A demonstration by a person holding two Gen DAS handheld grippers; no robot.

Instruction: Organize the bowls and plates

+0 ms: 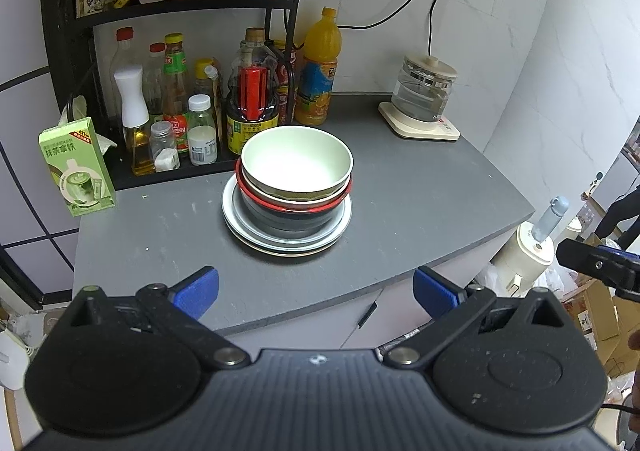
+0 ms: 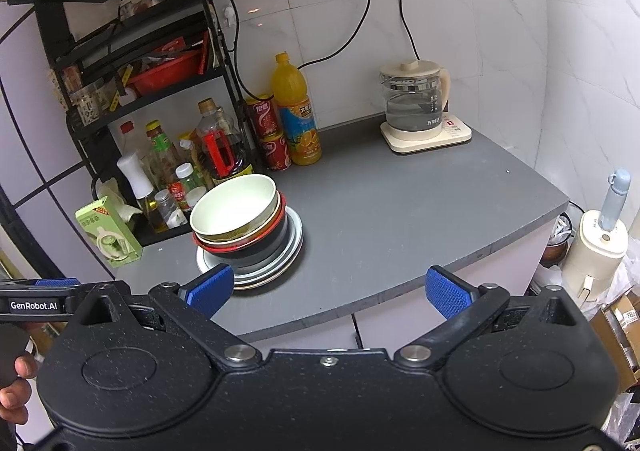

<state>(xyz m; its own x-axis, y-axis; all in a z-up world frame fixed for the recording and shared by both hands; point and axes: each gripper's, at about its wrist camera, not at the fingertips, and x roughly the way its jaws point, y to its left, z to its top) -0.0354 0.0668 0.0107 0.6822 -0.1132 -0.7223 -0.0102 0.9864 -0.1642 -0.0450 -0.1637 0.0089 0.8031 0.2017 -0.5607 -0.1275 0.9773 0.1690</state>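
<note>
One stack of dishes stands on the grey counter [image 1: 420, 191]. A pale green bowl [image 1: 297, 163] tops it, nested in a red-rimmed black bowl [image 1: 296, 211], over several plates [image 1: 240, 227]. The right wrist view shows the same green bowl [image 2: 234, 209], black bowl [image 2: 260, 247] and plates [image 2: 288, 255]. My left gripper [image 1: 316, 293] is open and empty, hovering over the counter's front edge, short of the stack. My right gripper [image 2: 330, 291] is open and empty too, to the right of the stack.
A black rack [image 1: 72, 63] with sauce bottles [image 1: 176, 99] stands behind the stack. An orange juice bottle [image 1: 318, 71], red cans [image 2: 272, 135], a glass kettle [image 1: 424, 95] and a green carton [image 1: 76, 167] sit on the counter. A cream appliance [image 2: 596, 251] stands beyond the right edge.
</note>
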